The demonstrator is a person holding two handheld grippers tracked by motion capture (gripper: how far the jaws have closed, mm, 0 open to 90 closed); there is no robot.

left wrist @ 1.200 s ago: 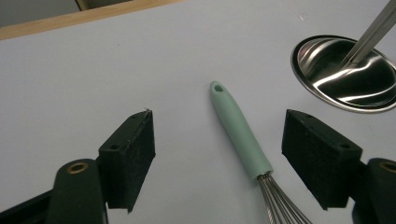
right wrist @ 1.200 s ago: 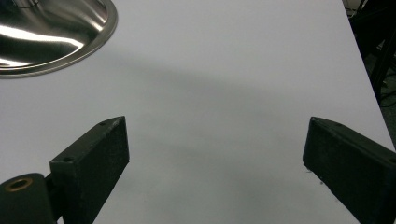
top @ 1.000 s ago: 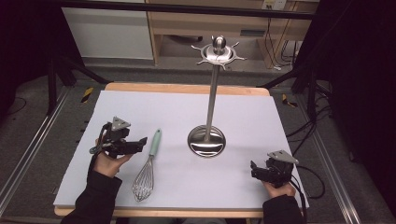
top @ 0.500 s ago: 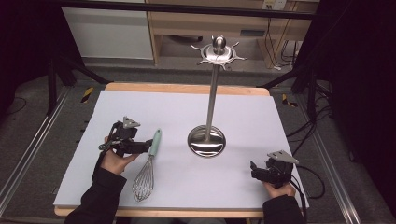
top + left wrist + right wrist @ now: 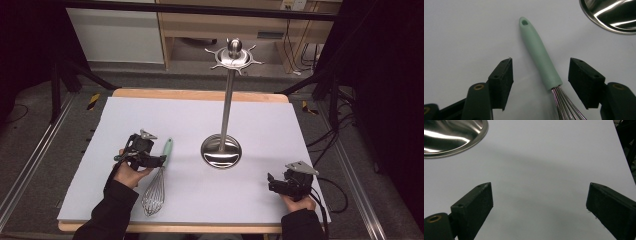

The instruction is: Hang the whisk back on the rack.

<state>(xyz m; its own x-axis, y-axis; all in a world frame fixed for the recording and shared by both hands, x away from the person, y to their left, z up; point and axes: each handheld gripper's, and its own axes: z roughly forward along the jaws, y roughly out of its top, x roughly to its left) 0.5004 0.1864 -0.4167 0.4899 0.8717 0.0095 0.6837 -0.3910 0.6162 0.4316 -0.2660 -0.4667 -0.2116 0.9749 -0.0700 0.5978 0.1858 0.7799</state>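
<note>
On the white desk (image 5: 190, 120), toward seven o'clock from its middle, a whisk (image 5: 157, 180) lies flat, its mint-green handle pointing to about one o'clock in the high view and its wire loops trailing back toward the near edge. Just at nine o'clock of the handle sits the left gripper (image 5: 159, 161), held in the person's left hand (image 5: 131, 172), its tips reaching across the handle near the point where the handle meets the wires.

From the left gripper view, the whisk (image 5: 541, 58) runs up between the two black fingers (image 5: 502, 80), with the handle's lower end nearer the right-hand one. Bare desk shows on both sides of the handle, so neither finger touches it. The fingers are spread, though they have just been drawing together around the handle.

Near the desk's middle, at about three o'clock of the whisk, stands a steel utensil stand (image 5: 222, 145), a round dished base with a tall post and a crown of hooks on top; its base edge shows in the upper right corner of the left gripper view.

Down at five o'clock of the desk, the right gripper (image 5: 272, 184) rests in the right hand (image 5: 297, 202), well apart from the whisk. Its fingers (image 5: 474, 202) stand wide with bare desk between them.
</note>
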